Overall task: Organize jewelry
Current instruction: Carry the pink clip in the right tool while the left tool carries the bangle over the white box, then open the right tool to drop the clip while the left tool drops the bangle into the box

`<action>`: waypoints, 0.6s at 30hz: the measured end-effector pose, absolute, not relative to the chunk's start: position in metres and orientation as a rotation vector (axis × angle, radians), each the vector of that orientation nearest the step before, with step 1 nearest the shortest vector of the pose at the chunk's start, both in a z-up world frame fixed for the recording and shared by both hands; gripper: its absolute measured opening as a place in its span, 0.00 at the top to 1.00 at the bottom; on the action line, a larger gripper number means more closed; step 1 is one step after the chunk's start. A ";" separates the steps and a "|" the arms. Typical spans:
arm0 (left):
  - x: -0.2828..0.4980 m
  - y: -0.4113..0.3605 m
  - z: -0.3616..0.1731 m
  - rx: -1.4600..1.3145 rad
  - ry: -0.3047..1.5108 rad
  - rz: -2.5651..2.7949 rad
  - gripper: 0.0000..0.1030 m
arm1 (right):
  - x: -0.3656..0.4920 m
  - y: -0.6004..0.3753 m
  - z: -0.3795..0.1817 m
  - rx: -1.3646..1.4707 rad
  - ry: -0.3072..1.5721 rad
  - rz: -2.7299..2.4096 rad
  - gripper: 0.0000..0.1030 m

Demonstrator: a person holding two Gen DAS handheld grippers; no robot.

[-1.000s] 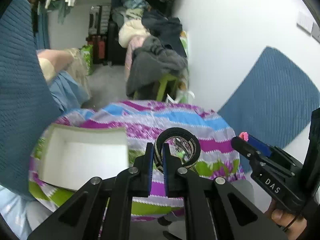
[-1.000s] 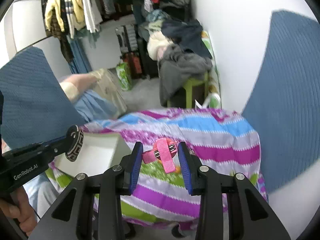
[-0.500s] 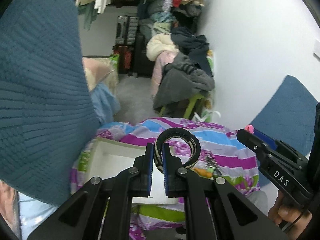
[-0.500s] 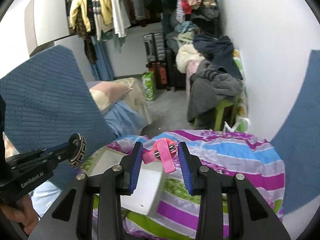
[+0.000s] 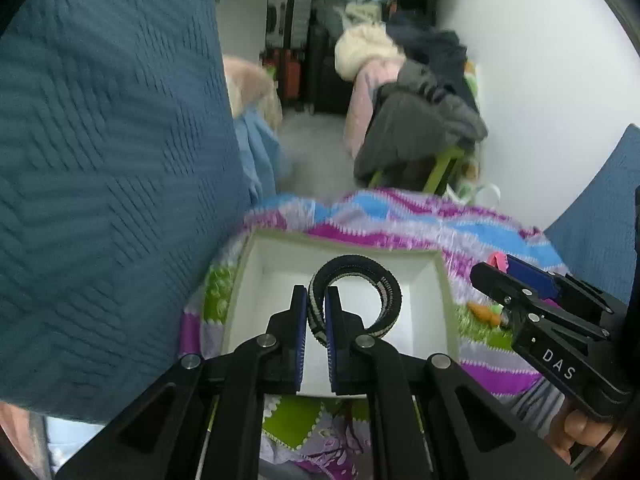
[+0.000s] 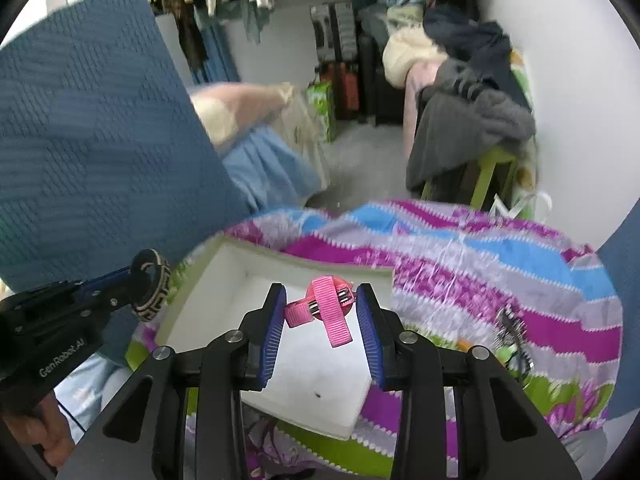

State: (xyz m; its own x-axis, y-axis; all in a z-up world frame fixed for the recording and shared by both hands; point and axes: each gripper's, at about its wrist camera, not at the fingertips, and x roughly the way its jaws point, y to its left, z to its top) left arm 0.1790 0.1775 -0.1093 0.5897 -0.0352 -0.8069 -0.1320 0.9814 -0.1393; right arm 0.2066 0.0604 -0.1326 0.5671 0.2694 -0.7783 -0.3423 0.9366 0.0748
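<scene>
Left tool [image 5: 316, 312]: my jaws pinch the black beaded bracelet [image 5: 360, 292], right over the white box [image 5: 444, 280].
Right tool [image 6: 320, 312]: clamped on my pink hair clip [image 6: 324, 306], above that box too.

Matt white card, smooth inside, on the box [image 5: 440, 280]. Woven, beaded-looking black and pale band on the bracelet [image 5: 384, 284], slightly rough. Pink ribbed ribbon with a shiny metal clip on the hair clip [image 6: 326, 308]. Matt black plastic with blue ridged rubber-like pads and bright metal screws on the right hand-held gripper [image 6: 322, 316] and the left hand-held gripper [image 5: 316, 312]. Soft printed cloth on the table cover [image 6: 500, 264]. Knitted, textured blue fabric on the sleeve [image 5: 100, 140].
</scene>
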 end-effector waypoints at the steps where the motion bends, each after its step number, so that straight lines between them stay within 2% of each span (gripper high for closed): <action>1: 0.181 0.179 -0.115 -0.204 0.951 0.051 0.93 | 0.208 0.062 -0.140 -0.090 0.915 0.362 0.68; 12: 0.211 0.183 -0.186 -0.206 1.086 0.050 0.93 | 0.222 0.060 -0.205 -0.125 1.086 0.345 0.67; 18: 0.215 0.186 -0.199 -0.203 1.113 0.060 0.92 | 0.228 0.059 -0.218 -0.131 1.124 0.350 0.67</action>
